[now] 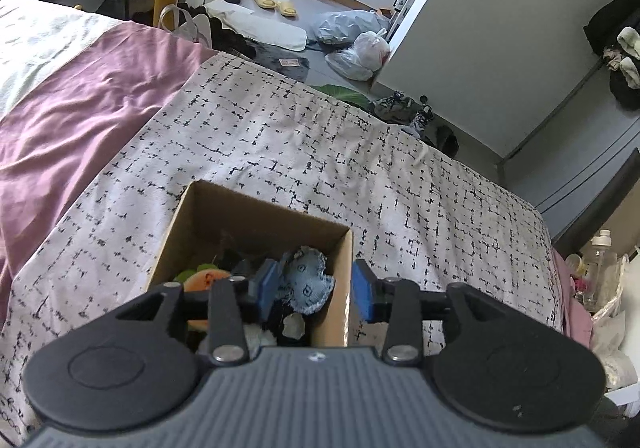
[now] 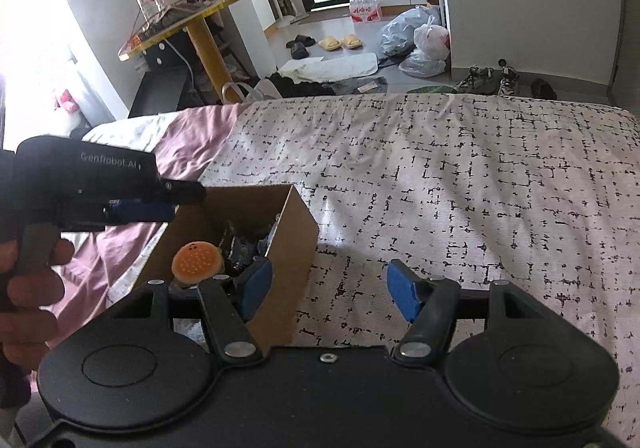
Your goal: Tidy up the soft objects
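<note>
A brown cardboard box (image 1: pixel 248 208) stands on the patterned bed cover and holds several soft toys. In the left wrist view I see a blue denim heart (image 1: pixel 306 280), an orange burger plush (image 1: pixel 204 278) and dark items. My left gripper (image 1: pixel 316 292) is open and empty, straddling the box's right wall. In the right wrist view the box (image 2: pixel 296 224) shows the burger plush (image 2: pixel 197 262) near its front. My right gripper (image 2: pixel 328 288) is open and empty, its left finger over the box's right wall. The left gripper (image 2: pixel 140 204) hovers over the box's left side.
A purple quilt (image 1: pixel 80 108) lies left of the box. The black-and-white cover (image 2: pixel 480 188) stretches right to the bed edge. Beyond the bed are slippers, plastic bags (image 2: pixel 420 40), shoes and a yellow table (image 2: pixel 188 20). A bottle (image 1: pixel 600 252) stands at the bed's right.
</note>
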The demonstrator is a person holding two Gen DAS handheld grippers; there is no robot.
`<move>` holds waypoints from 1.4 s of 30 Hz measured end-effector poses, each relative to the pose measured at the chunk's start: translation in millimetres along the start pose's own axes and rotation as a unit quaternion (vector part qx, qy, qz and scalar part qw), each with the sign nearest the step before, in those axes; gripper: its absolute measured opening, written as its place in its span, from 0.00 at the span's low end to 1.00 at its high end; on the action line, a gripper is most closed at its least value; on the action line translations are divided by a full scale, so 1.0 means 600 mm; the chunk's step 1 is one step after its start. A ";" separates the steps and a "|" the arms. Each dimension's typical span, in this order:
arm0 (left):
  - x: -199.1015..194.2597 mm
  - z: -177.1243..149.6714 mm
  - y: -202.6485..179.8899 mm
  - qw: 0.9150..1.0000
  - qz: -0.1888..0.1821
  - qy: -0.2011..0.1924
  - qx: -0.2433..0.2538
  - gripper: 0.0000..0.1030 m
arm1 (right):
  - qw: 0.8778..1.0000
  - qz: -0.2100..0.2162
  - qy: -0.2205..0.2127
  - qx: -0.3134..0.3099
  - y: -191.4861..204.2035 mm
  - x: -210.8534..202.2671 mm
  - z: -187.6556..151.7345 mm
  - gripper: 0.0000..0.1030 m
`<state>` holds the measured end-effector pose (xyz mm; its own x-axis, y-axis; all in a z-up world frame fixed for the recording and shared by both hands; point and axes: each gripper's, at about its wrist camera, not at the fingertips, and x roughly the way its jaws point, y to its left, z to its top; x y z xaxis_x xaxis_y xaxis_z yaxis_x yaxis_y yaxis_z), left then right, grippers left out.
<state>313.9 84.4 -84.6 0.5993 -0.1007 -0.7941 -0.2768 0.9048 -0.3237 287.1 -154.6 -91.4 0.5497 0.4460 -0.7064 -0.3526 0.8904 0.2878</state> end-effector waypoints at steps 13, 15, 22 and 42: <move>-0.072 -0.037 0.011 0.999 0.034 -0.008 0.018 0.69 | 0.999 -0.004 -0.035 0.015 0.008 -0.070 -0.016 0.74; -0.086 -0.040 0.012 0.999 0.031 -0.013 0.021 0.70 | 0.999 -0.004 -0.041 0.017 0.011 -0.082 -0.017 0.79; -0.142 -0.059 0.007 0.998 0.036 -0.035 0.043 0.85 | 0.998 -0.003 -0.061 0.026 0.016 -0.125 -0.023 0.92; -0.277 -0.153 0.014 0.994 0.021 -0.065 0.089 1.00 | 0.993 0.006 -0.113 0.038 0.019 -0.258 -0.067 1.00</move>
<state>142.6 70.6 -2.5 0.6847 -0.0169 -0.7286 -0.1736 0.9672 -0.1856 167.4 -217.4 -4.9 0.7044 0.4576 -0.5426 -0.3063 0.8856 0.3492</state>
